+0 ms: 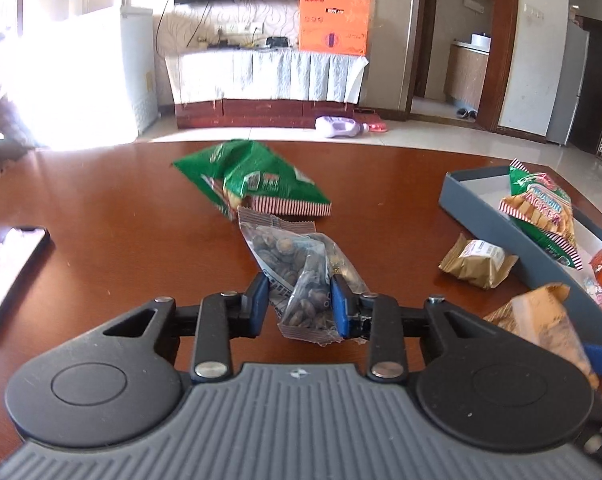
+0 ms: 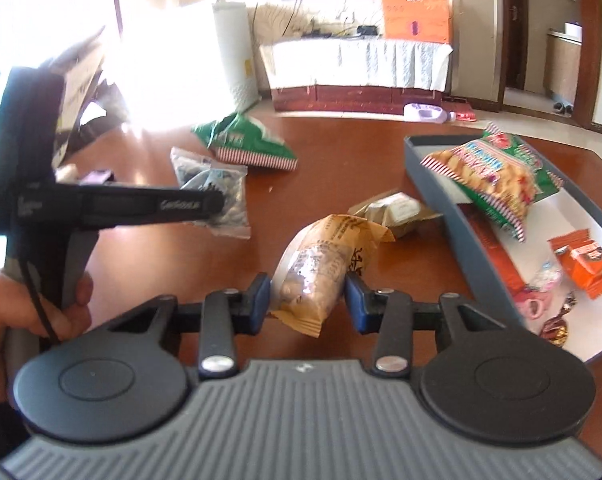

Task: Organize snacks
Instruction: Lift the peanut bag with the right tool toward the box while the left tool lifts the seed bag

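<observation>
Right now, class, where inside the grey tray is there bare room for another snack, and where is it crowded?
Free: the white floor at the grey tray's far end, behind the green cracker bag. Crowded: the near end, around the orange packet and wrapped candies.

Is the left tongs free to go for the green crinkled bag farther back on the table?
Probably not yet: the left tongs are shut on the clear nut packet. Otherwise the way to the green bag looks open.

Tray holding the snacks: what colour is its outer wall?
Slate blue-grey tray, white inside; clearest in the right wrist view.
</observation>
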`<control>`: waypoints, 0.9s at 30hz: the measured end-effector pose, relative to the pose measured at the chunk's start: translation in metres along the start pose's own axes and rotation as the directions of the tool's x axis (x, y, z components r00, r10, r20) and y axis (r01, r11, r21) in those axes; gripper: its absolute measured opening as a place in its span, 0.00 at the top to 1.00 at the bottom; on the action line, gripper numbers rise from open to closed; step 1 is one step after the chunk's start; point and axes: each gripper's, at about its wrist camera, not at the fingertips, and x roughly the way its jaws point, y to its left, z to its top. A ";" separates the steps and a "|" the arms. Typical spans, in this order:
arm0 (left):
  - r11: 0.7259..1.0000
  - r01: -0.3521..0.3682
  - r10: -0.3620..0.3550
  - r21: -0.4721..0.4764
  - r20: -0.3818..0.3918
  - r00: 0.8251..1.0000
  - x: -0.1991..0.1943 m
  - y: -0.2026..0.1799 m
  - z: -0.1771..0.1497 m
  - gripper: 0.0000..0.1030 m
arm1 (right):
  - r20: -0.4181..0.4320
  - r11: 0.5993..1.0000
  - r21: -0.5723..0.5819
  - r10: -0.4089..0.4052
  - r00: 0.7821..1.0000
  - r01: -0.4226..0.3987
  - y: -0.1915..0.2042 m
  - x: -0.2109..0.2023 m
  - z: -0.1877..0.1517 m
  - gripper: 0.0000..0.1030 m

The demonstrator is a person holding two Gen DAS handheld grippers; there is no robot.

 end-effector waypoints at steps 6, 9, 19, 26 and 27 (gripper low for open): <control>0.998 -0.007 0.006 0.054 0.020 1.000 -0.010 -0.014 0.003 0.63 | 0.089 0.995 0.081 0.054 0.995 -0.061 -0.015 -0.021 0.011 0.58; 0.999 -0.007 0.006 0.053 0.016 1.000 -0.011 -0.019 0.005 0.63 | 0.120 0.992 0.101 0.066 0.991 -0.078 -0.021 -0.032 0.013 0.58; 1.000 0.006 -0.007 0.016 0.023 1.000 -0.019 -0.034 0.007 0.63 | 0.181 0.985 0.127 0.090 0.979 -0.114 -0.030 -0.053 0.018 0.58; 0.999 0.032 -0.033 0.028 0.024 0.999 -0.017 -0.051 0.008 0.63 | 0.177 0.983 0.145 0.083 0.981 -0.109 -0.039 -0.054 0.015 0.58; 0.999 0.034 -0.034 0.027 0.024 0.999 -0.016 -0.052 0.009 0.63 | 0.176 0.983 0.148 0.084 0.981 -0.111 -0.041 -0.053 0.015 0.58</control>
